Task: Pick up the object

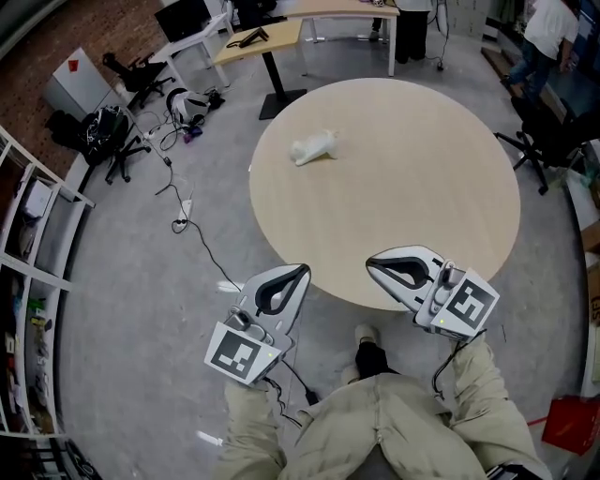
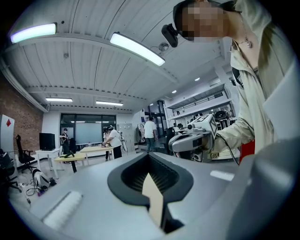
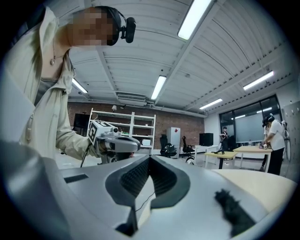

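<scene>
Hovering at the near edge of the round table (image 1: 422, 187), the left gripper (image 1: 300, 272) and right gripper (image 1: 372, 263) both have their jaws pressed together, empty. Well ahead, across the tabletop, lies the white object (image 1: 314, 147), closer to the left gripper's line.

The round bench (image 1: 403, 197) is finished in a pale beige wood tone, and the object (image 1: 314, 147) on it is shown in white. The left claw (image 1: 302, 270) and right claw (image 1: 370, 263) are shelled in light grey and lined with ribbed black. Their marker cubes (image 1: 242, 354) are printed with black squares on white. The floor (image 1: 141, 309) is coloured flat grey, the trousers (image 1: 394, 422) khaki, and the wall (image 1: 84, 28) is patterned in reddish-brown brick.
</scene>
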